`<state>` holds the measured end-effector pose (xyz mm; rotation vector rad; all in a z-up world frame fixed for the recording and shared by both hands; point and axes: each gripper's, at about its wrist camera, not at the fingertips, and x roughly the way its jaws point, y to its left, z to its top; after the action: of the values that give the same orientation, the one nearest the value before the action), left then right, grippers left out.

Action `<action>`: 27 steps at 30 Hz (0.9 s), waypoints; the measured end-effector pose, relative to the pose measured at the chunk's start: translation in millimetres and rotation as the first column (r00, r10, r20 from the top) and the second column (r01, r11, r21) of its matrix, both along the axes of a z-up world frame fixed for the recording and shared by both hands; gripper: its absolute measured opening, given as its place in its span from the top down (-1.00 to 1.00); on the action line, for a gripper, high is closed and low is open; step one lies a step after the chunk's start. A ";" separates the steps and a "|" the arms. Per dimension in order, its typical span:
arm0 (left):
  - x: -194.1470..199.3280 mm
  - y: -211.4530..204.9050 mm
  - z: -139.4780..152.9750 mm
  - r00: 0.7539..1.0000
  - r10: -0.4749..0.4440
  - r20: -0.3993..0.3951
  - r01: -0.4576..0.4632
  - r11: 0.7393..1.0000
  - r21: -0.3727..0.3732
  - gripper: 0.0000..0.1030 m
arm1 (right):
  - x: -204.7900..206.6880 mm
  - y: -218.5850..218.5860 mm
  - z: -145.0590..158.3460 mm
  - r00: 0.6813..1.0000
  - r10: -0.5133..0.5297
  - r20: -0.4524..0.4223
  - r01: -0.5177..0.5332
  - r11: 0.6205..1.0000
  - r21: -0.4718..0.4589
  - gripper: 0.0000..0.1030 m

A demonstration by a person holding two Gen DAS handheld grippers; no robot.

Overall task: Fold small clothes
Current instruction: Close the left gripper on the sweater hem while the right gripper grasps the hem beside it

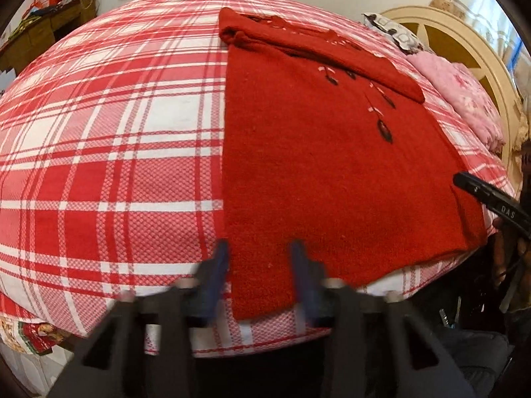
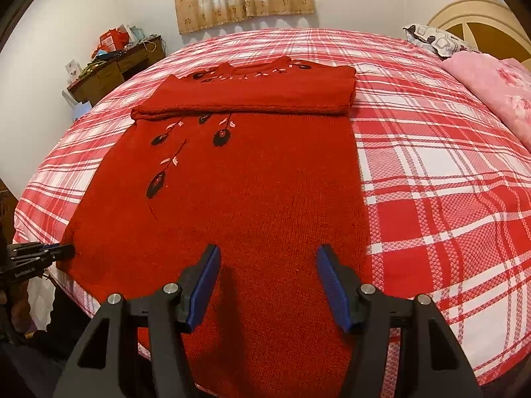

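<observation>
Red sweater (image 2: 239, 199) flat on bed (image 2: 448, 172), sleeves/top already folded across far end. Bottom-up fold left. Left gripper (image 2: 66, 251) fingers pinched on near-left hem corner. Right gripper (image 2: 267, 282) fingers half open, empty, over near hem.

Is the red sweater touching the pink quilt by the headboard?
Apart. The right wrist view shows a broad strip of plaid sheet between the red sweater and the pink quilt.
</observation>
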<state>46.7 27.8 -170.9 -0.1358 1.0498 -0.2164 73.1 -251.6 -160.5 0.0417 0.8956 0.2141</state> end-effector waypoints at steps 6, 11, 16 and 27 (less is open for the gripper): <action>-2.9 1.3 8.9 0.999 -0.025 0.034 0.026 1.000 -0.011 0.83 | -8.8 -18.9 15.3 0.999 -0.028 0.022 0.027 0.999 0.021 -0.19; -3.9 11.8 22.3 0.997 -0.017 0.077 0.020 0.999 -0.045 0.84 | -31.6 -44.5 22.0 0.998 -0.060 0.000 0.060 0.997 0.039 -0.19; -2.2 17.1 32.1 0.994 -0.015 0.109 0.025 0.996 -0.088 0.84 | -57.9 -55.9 18.5 0.997 -0.054 -0.056 0.058 0.995 0.086 -0.19; -3.1 15.9 28.4 0.996 -0.011 0.088 0.020 0.994 -0.103 0.84 | -67.8 -58.6 -10.9 0.988 -0.019 -0.155 0.043 0.987 0.154 0.40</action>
<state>43.7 43.7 -142.5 -0.2098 0.9528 -0.2891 5.3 -310.2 -171.4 0.2212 1.0286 0.2549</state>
